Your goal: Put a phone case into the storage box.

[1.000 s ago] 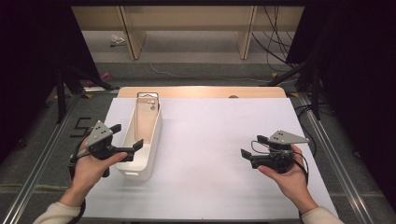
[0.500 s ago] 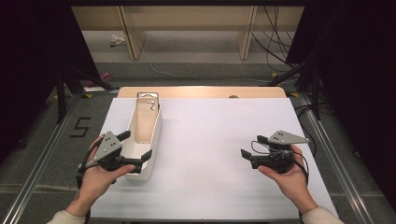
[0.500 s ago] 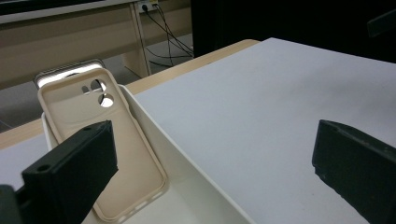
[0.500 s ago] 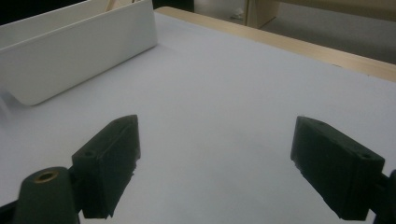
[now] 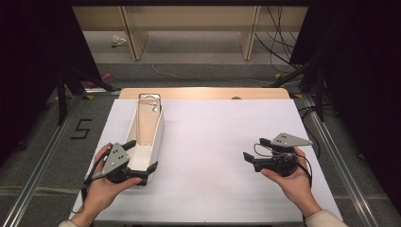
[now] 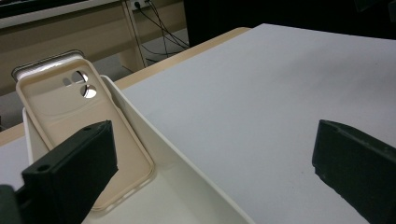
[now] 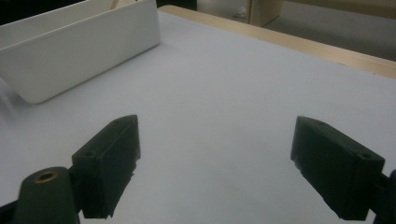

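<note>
The left gripper (image 5: pixel 140 161) hangs at the near end of the white tray (image 5: pixel 158 135), jaws spread wide and gripping nothing; in the left gripper view one jaw is over the tray's inside and the other over the white table (image 5: pixel 222 137), with the tray's long wall between them. A beige phone case (image 6: pixel 84 126) leans tilted inside the tray, camera holes at its far, upper end. Tray and case both run lengthwise away from the person, along the table's left side. The right gripper (image 5: pixel 254 152), also spread and holding nothing, hovers well apart over bare table, pointing left toward the tray.
</note>
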